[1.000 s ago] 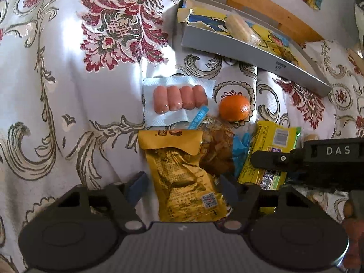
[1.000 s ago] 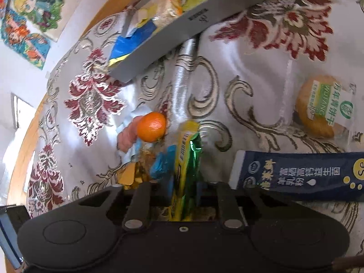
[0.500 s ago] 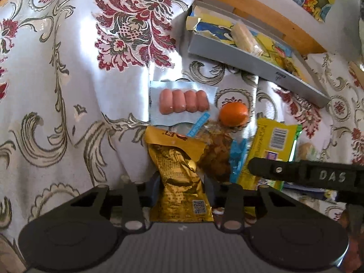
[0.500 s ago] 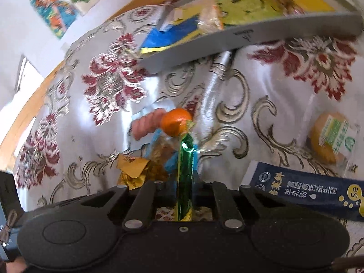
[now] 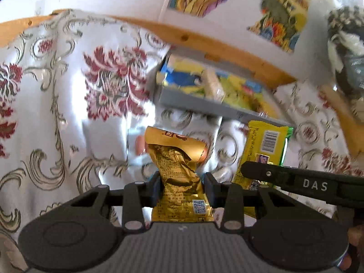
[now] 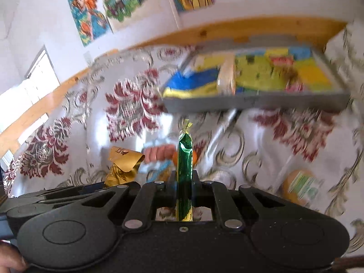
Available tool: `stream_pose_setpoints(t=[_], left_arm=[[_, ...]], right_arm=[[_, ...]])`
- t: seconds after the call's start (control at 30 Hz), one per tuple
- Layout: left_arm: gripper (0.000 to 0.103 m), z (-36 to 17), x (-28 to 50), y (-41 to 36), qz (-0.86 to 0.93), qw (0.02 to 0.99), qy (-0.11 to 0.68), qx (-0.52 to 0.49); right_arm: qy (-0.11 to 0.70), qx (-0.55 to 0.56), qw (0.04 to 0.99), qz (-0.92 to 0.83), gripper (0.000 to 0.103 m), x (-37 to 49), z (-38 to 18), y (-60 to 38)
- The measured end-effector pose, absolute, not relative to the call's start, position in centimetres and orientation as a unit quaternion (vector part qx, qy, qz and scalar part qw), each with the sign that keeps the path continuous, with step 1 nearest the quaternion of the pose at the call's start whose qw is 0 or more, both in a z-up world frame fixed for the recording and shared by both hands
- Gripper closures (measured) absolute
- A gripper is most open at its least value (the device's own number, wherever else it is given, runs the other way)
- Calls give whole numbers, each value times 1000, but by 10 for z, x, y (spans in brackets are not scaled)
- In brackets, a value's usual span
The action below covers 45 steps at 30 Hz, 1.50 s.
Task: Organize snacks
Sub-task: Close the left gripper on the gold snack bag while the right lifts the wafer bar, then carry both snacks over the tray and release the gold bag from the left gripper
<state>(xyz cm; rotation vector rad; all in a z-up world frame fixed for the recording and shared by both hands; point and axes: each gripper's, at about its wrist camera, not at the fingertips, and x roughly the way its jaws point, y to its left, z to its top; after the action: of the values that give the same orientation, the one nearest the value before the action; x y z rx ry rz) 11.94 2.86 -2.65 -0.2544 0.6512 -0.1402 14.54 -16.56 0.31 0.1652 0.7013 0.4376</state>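
Gold foil pouch (image 5: 179,170) clamped between the left tongs (image 5: 182,188), crumpled at the grip, top flap curled over, QR code near the bottom edge, lifted clear of the cloth. Yellow-and-green packet (image 6: 185,157) pinched edge-on in the right tongs (image 6: 184,182), narrowed tight around it, standing upright with the crimped tip pointing up; barcode face of the same packet showing in the left view (image 5: 265,150), just right of the pouch, with the right tool's black finger marked DAS crossing its lower part. Both packets held side by side, near each other, above the worktop.

Under and just beyond them, on the white brocade cloth (image 5: 68,104) with red flowers and olive scrolls: a pack of pink sausages (image 6: 157,153), an orange fruit (image 6: 175,158) mostly hidden behind the green packet, a blue-edged wrapper close by, too blurred to read. Off to the right of the worktop, a round biscuit (image 6: 300,187) in clear wrap with a green label.

Farther back, near the rear edge of the worktop, a shallow grey tray (image 6: 254,101) lined in blue and yellow, holding a pale wrapped bar (image 6: 226,77). Behind that, a wooden rail, then a white wall with bright cartoon pictures.
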Motion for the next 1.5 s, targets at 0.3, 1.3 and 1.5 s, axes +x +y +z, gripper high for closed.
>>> stream_pose_setpoints(t=[0.3,1.3,1.5], left_arm=[[61,4,115,29,-52,953,278,-104],[60,11,341,-130,-90,953,286,-34],[60,-11,364,-138,-82,943,321,-42]], right_arm=[[289,22,920,266,92,139,38,-170],[137,44,987,64,92,294,25,-298],[166,34,984,52,92,316,4,-304]])
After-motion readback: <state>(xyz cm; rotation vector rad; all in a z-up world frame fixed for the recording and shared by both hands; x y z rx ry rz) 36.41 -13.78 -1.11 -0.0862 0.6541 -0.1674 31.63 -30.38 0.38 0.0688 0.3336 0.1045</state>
